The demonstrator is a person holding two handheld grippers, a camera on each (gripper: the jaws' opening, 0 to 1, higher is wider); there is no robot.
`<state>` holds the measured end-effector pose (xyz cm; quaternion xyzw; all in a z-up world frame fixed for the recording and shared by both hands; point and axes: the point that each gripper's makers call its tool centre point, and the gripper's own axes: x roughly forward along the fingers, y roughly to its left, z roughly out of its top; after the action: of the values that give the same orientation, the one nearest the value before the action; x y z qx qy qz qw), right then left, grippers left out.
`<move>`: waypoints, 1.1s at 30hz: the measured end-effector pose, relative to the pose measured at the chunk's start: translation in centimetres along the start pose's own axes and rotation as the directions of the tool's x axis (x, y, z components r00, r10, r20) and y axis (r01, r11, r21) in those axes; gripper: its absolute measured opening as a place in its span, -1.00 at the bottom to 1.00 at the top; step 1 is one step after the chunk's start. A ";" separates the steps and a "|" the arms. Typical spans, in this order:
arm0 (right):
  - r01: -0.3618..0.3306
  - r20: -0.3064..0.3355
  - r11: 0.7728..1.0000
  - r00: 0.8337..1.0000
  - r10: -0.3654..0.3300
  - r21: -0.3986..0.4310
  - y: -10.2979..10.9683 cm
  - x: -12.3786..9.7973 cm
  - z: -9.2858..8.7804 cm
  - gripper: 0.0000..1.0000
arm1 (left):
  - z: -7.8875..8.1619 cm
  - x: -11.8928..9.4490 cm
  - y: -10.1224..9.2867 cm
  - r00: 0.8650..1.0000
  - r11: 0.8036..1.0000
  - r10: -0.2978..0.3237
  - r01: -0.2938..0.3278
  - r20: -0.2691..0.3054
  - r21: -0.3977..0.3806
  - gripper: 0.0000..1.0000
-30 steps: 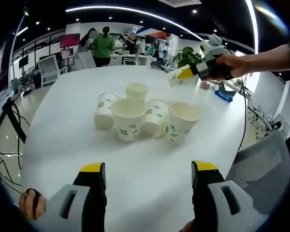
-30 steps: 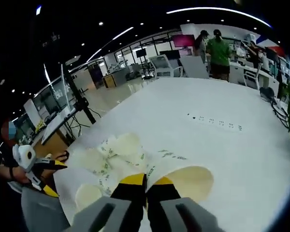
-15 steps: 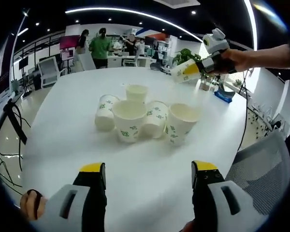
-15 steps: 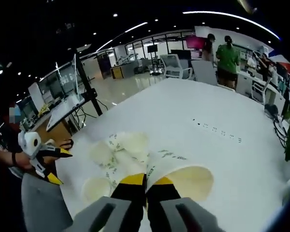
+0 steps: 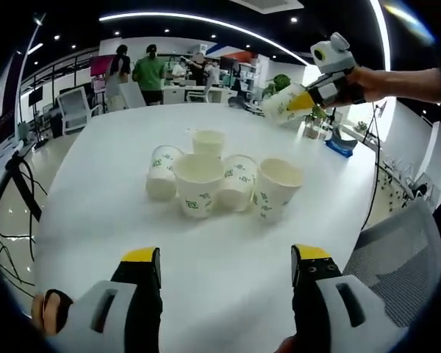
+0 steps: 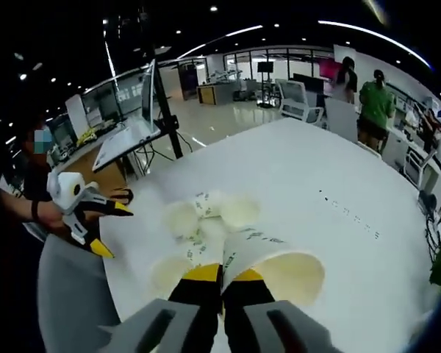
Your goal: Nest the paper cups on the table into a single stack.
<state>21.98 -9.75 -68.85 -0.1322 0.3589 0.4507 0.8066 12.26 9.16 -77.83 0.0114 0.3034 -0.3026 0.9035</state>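
Several white paper cups with green print (image 5: 198, 182) stand bunched in the middle of the white table (image 5: 95, 191); one cup (image 5: 278, 187) is at the right end of the bunch. My left gripper (image 5: 226, 257) hovers over the near table edge, open and holding nothing. High at the right, my right gripper (image 5: 314, 94) holds a tilted paper cup (image 5: 283, 105) above the table. In the right gripper view, that gripper (image 6: 220, 273) is shut on the rim of the cup (image 6: 275, 265), and the bunch of cups (image 6: 206, 220) lies far below it. The left gripper (image 6: 95, 220) is at the left.
A grey chair (image 5: 397, 257) stands at the table's right side, and another (image 6: 70, 301) is by the near edge. A power strip (image 6: 345, 209) lies on the far tabletop. People (image 5: 151, 73) stand at desks behind. A stand with a screen (image 6: 143, 103) is beside the table.
My right gripper has lifted the held cup higher and farther from the bunch. The left gripper and the standing cups have stayed put.
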 end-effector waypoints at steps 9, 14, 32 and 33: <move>-0.070 -0.052 0.993 0.997 0.065 -0.097 3.1 0.1 0.3 -1.00 | -0.1 0.1 0.1 1.000 1.000 -0.001 0.001 0.000 -0.002 0.42; -0.124 -0.111 0.979 0.988 0.107 -0.163 5.0 0.3 -0.1 -1.00 | 0.2 0.1 0.0 1.000 1.000 -0.001 0.001 0.005 -0.005 0.42; -0.257 -0.262 0.929 0.947 0.188 -0.265 8.7 1.9 -1.9 -1.00 | 0.1 0.1 0.6 1.000 1.000 0.001 -0.001 0.009 -0.009 0.42; -0.261 -0.267 0.927 0.945 0.189 -0.270 8.8 2.0 -2.0 -1.00 | 0.2 0.1 0.6 1.000 1.000 0.001 -0.001 0.009 -0.009 0.42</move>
<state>14.50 -4.64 -70.67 -0.2640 0.3920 0.5713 0.6710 12.75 9.63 -77.82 0.0061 0.3007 -0.3008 0.9050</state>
